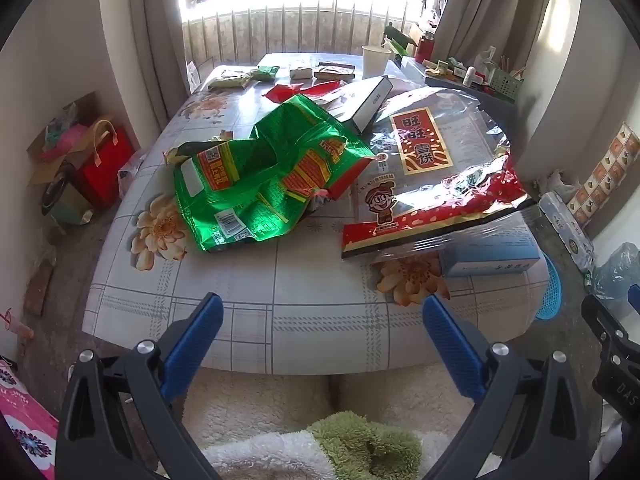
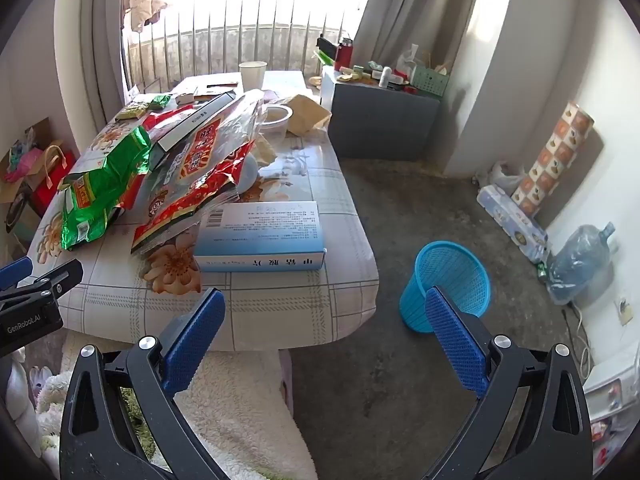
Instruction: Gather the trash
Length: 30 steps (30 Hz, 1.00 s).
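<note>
A crumpled green snack bag lies on the table, also seen in the right wrist view. Beside it lies a large red and clear snack bag. A light blue flat box sits at the table's near right corner. A blue mesh trash basket stands on the floor right of the table. My left gripper is open and empty above the table's near edge. My right gripper is open and empty, between the table corner and the basket.
Farther back on the table are a long dark box, a red wrapper, small packets and a paper cup. A water jug and rolls stand by the right wall. Red bags sit left.
</note>
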Each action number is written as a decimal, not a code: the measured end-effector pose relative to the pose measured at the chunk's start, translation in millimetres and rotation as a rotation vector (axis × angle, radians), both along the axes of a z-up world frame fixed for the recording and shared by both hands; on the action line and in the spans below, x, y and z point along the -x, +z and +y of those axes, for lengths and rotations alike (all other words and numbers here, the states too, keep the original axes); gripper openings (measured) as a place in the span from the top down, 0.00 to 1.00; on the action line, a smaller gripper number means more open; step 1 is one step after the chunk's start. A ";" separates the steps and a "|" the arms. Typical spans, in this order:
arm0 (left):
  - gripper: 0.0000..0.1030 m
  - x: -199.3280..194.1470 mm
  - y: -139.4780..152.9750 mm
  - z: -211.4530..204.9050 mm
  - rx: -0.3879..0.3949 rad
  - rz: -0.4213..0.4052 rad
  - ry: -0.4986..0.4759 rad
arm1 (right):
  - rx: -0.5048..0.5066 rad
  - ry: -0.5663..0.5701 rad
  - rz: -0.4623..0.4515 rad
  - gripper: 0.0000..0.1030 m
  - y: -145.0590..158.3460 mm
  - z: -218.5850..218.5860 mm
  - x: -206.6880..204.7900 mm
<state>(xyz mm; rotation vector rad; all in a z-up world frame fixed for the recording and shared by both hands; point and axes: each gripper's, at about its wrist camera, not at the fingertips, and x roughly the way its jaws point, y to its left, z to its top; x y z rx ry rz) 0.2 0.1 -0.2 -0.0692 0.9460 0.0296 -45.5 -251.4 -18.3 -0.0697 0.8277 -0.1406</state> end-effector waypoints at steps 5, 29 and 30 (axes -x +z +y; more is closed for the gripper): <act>0.05 -0.5 1.7 -2.6 0.008 -0.003 -0.013 | 0.002 -0.001 0.002 0.07 -2.3 1.4 -3.0; 0.05 7.0 -0.2 -18.7 0.023 -0.011 -0.088 | 0.008 -0.002 0.001 0.07 -10.8 0.8 -10.0; 0.05 6.8 -0.3 -18.2 0.023 -0.012 -0.090 | 0.008 -0.002 0.001 0.07 -10.4 -0.5 -11.3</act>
